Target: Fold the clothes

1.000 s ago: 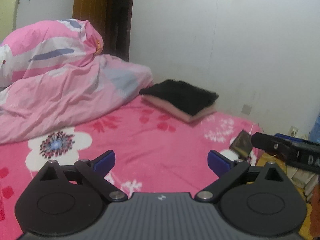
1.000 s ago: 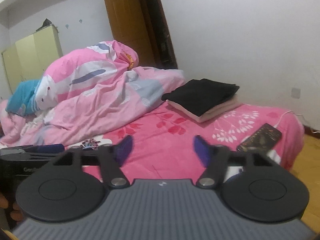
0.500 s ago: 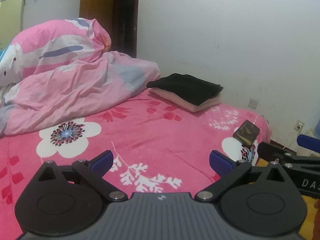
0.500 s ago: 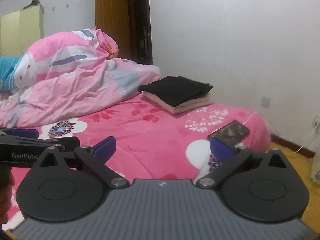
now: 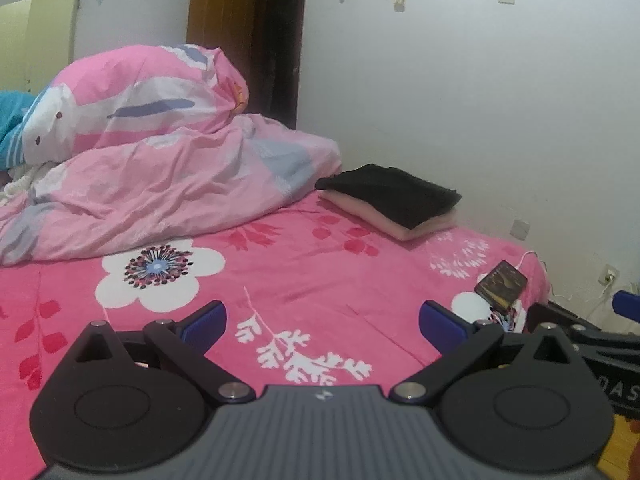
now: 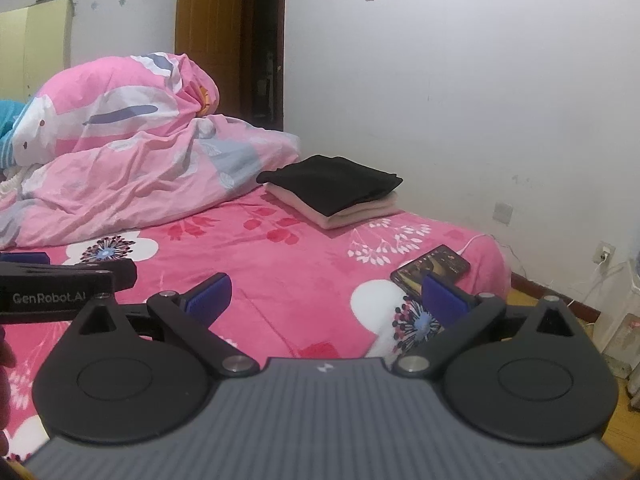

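A folded black garment (image 5: pixel 394 194) (image 6: pixel 332 182) lies on top of a folded pale pink garment (image 5: pixel 420 229) (image 6: pixel 352 212) at the far side of the bed, near the white wall. My left gripper (image 5: pixel 322 322) hangs open over the pink floral bedsheet (image 5: pixel 304 280), well short of the stack, with nothing between its blue pads. My right gripper (image 6: pixel 326 294) is open too, empty, above the bed's near part. In the right wrist view the left gripper's body (image 6: pixel 60 284) shows at the left edge.
A crumpled pink duvet (image 5: pixel 152 184) (image 6: pixel 132 168) is heaped at the back left. A dark phone (image 5: pixel 501 284) (image 6: pixel 434 266) with a white cable lies near the bed's right edge. Behind are a wooden door (image 6: pixel 208 40) and a yellow-green wardrobe (image 6: pixel 32 48); wooden floor is at the right.
Both grippers have pulled back from the folded stack, so more of the bedsheet shows. The right gripper's jaws went from half shut to wide open.
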Motion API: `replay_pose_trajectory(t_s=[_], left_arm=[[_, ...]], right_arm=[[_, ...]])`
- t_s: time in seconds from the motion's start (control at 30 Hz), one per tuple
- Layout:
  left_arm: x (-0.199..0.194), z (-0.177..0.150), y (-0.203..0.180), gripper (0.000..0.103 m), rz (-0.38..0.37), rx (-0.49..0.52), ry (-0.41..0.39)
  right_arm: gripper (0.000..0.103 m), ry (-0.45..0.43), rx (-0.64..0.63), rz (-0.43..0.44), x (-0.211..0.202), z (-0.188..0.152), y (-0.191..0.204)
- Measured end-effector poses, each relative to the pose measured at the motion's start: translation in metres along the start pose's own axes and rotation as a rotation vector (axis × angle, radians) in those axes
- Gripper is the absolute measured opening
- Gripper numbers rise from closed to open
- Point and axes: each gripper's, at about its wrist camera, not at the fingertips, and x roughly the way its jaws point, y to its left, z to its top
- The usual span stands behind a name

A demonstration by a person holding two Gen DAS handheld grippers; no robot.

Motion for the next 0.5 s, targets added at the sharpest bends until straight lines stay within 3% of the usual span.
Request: replay_pose_trajectory(t_s=[0.13,0.33,0.5], left_arm=[[-0.008,0.000,-0.002,0.103,0.011,0.004,-0.011],[-0.021,-0.005,-0.010,0.103,0.026,0.029,-0.090],[-0.021,-0.004,-0.016,0.103,0.028,0.042,-0.070]], right_arm=[[0.102,0.000,-0.012,-0.023,-0.006,0.002,0.001],[0.102,-0.008,0.019,-0.061,-0.014,0.000,-0.003],[0.102,-0.012,0.027,-0.077,-0.017,-0.003,-0.007]])
